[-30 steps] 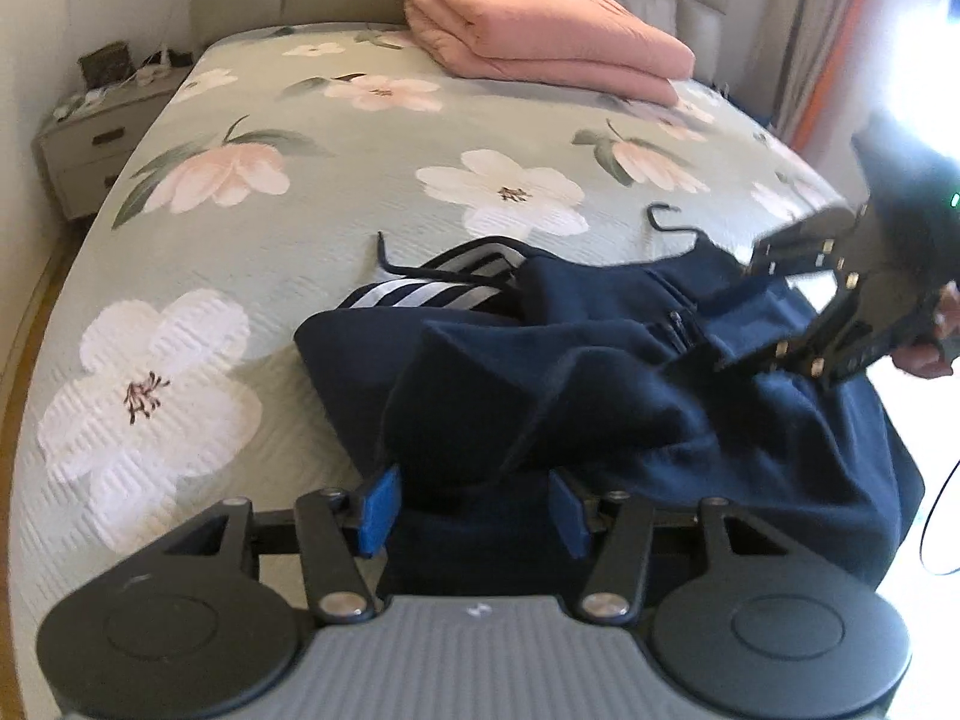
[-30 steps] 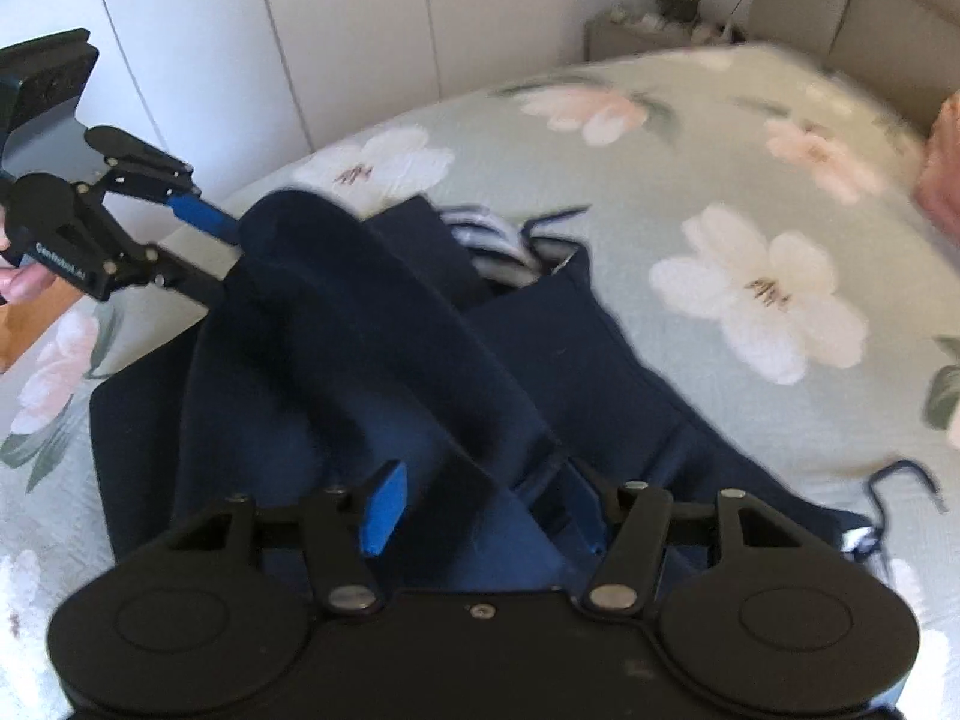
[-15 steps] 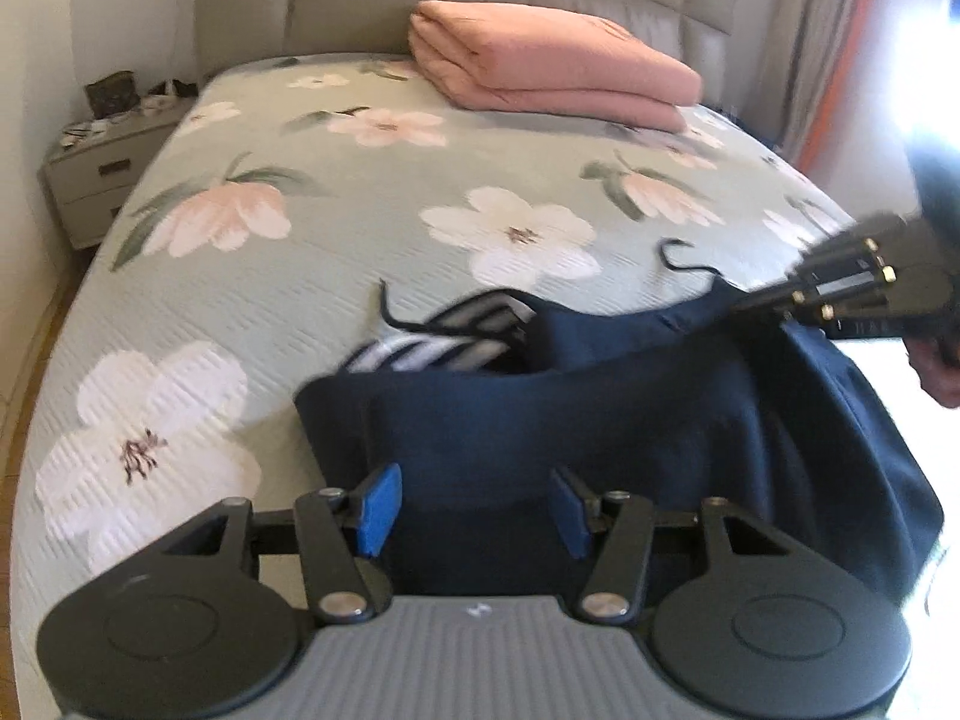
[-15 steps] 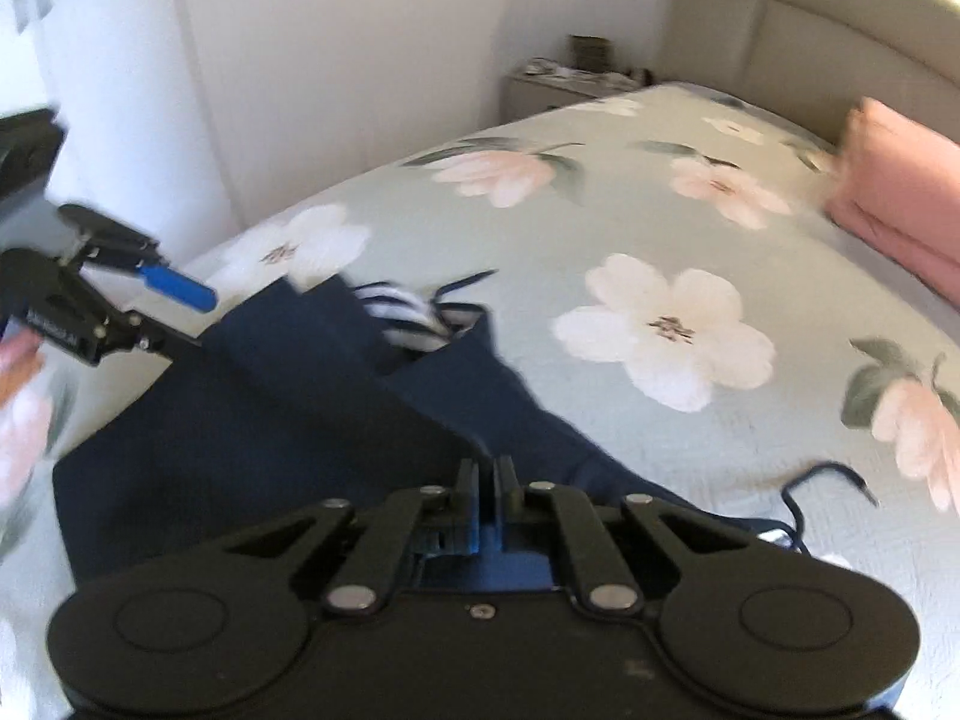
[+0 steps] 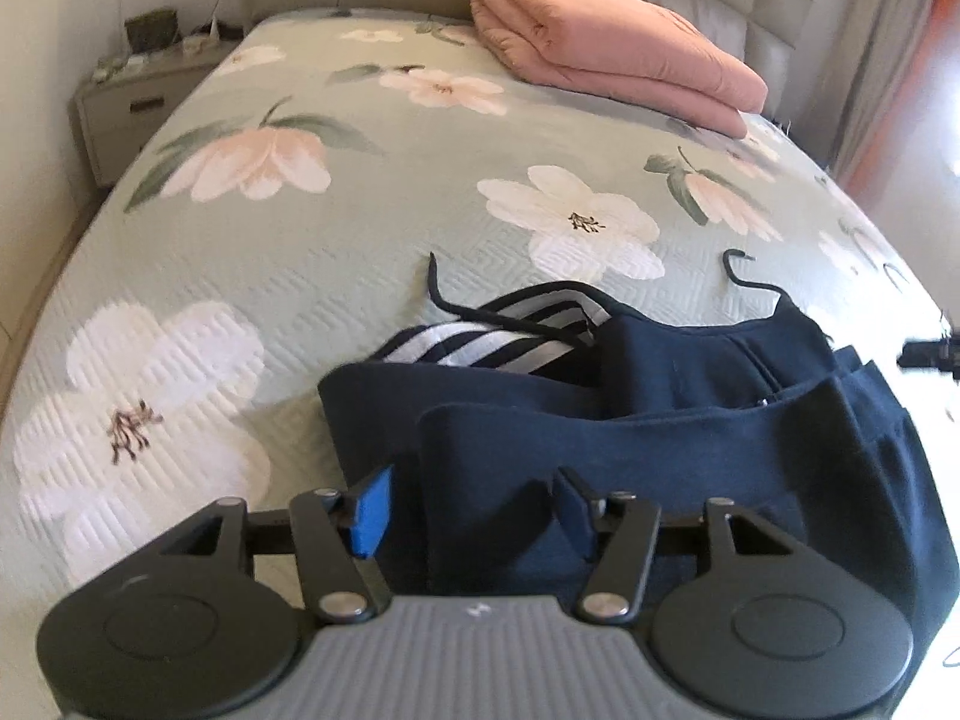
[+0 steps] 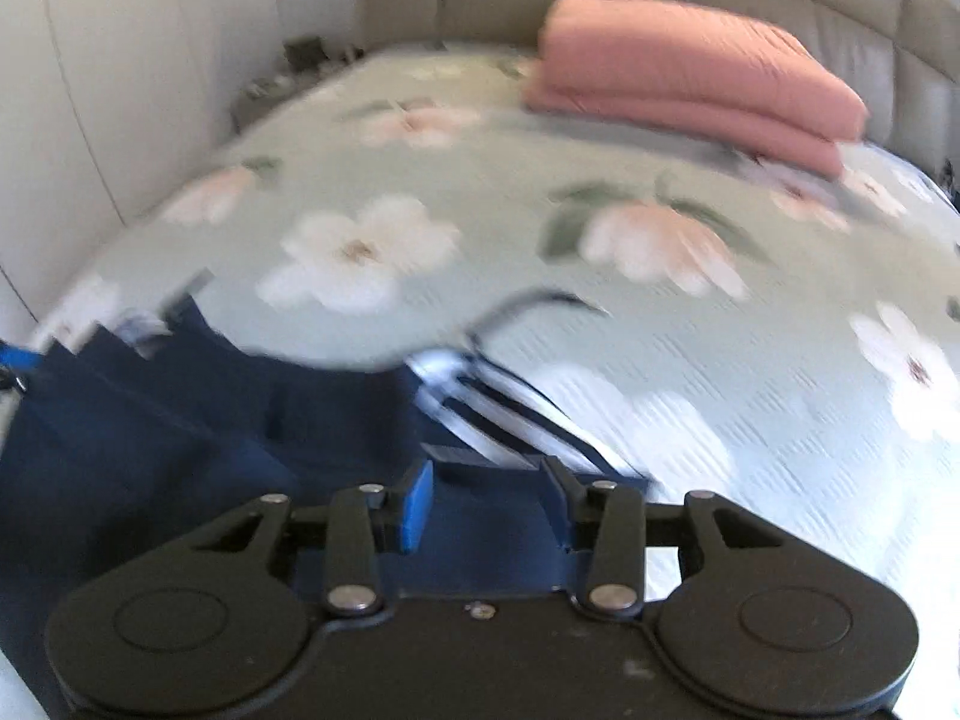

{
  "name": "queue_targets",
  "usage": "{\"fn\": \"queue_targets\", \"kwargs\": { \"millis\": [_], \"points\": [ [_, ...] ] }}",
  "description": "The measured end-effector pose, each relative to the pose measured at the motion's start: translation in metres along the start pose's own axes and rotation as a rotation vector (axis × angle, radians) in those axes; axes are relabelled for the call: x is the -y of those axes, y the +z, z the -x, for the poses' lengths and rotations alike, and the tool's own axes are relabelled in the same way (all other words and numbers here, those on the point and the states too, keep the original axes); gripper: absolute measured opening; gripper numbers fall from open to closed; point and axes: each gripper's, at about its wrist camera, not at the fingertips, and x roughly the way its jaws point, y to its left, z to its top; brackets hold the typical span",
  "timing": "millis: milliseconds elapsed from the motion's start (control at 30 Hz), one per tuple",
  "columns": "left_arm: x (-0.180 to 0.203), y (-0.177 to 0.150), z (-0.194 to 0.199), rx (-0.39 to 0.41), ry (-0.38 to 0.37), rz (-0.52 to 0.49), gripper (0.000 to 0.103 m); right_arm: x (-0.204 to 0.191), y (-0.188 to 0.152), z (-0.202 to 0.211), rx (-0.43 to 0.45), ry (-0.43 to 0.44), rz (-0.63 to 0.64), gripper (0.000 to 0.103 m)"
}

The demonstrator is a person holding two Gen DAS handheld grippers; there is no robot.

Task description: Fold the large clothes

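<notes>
My left gripper (image 5: 471, 507) sits bottom centre of the left wrist view, jaws spread and opening wider; navy fabric lies between them, but the pads don't look pressed on it, so it's released. A second ago the same fold bulged up taller between these fingers; now it's lower and flatter.

My right gripper (image 6: 486, 501) is bottom centre of the right wrist view, jaws opening, with navy cloth under and between them, not pinched. Half a second ago these jaws were clenched shut on the cloth edge; now they're apart, so the edge is let go. The view is blurred.

The navy garment (image 5: 690, 432) lies across lower centre to lower right of the left view, on the floral bedspread (image 5: 360, 228). It's doubled over in layers, with the striped trim (image 5: 510, 336) poking out at its upper edge, centre frame. A black hanger hook (image 5: 744, 276) lies just beyond it, right of centre. The pink folded blanket (image 5: 612, 60) is at upper right, well apart.

My read: one fold is laid down, both grippers are free, and the next fold needs a fresh grasp.
</notes>
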Motion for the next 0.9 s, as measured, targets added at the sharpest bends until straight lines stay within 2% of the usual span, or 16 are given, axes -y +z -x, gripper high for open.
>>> {"fn": "queue_targets", "kwargs": {
  "millis": [33,67,100,133,267,467,533,600,633,667,700,733,767,800,900],
  "points": [
    [0.0,0.0,-0.002,-0.009,-0.004,0.004,0.063,0.002,-0.004,0.0,-0.013,-0.002,0.007,0.051],
    [0.001,0.0,-0.003,-0.017,-0.01,0.002,0.064,0.0,-0.008,-0.001,-0.021,-0.003,0.022,0.056],
    [0.003,0.0,-0.005,-0.023,-0.01,-0.008,0.064,-0.003,-0.011,-0.004,-0.026,-0.006,0.041,0.066],
    [0.007,0.0,-0.007,-0.03,-0.002,-0.028,0.064,-0.006,-0.013,-0.008,-0.027,-0.008,0.052,0.069],
    [0.015,0.0,-0.01,-0.034,0.006,-0.054,0.064,-0.004,-0.016,-0.02,-0.034,-0.017,0.052,0.07],
    [0.003,-0.005,-0.025,-0.052,-0.013,0.087,0.068,0.038,-0.017,-0.057,-0.115,0.082,-0.166,0.068],
    [0.008,-0.007,-0.027,-0.031,0.003,0.079,0.068,0.041,-0.018,-0.058,-0.101,0.128,-0.207,0.055],
    [0.011,-0.008,-0.029,-0.017,-0.009,0.084,0.068,0.037,-0.02,-0.054,-0.081,0.145,-0.211,0.037],
    [0.012,-0.007,-0.03,-0.014,-0.019,0.094,0.067,0.033,-0.021,-0.053,-0.075,0.127,-0.191,0.032],
    [0.012,-0.006,-0.032,-0.007,-0.026,0.108,0.068,0.027,-0.022,-0.052,-0.071,0.083,-0.161,0.02],
    [0.013,-0.006,-0.034,-0.005,-0.028,0.118,0.066,0.019,-0.023,-0.05,-0.063,0.032,-0.12,0.014],
    [0.013,-0.005,-0.034,0.002,-0.023,0.12,0.06,0.012,-0.024,-0.046,-0.045,0.003,-0.092,0.013],
    [0.014,-0.006,-0.033,0.023,-0.012,0.121,0.037,0.004,-0.026,-0.041,-0.02,-0.031,-0.062,0.01],
    [0.014,-0.006,-0.032,0.032,-0.009,0.125,0.008,-0.003,-0.029,-0.035,0.005,-0.062,-0.038,0.009],
    [0.012,-0.009,-0.017,0.087,-0.019,0.167,0.006,-0.023,-0.037,-0.012,0.094,-0.173,0.027,0.007]
  ]
}}
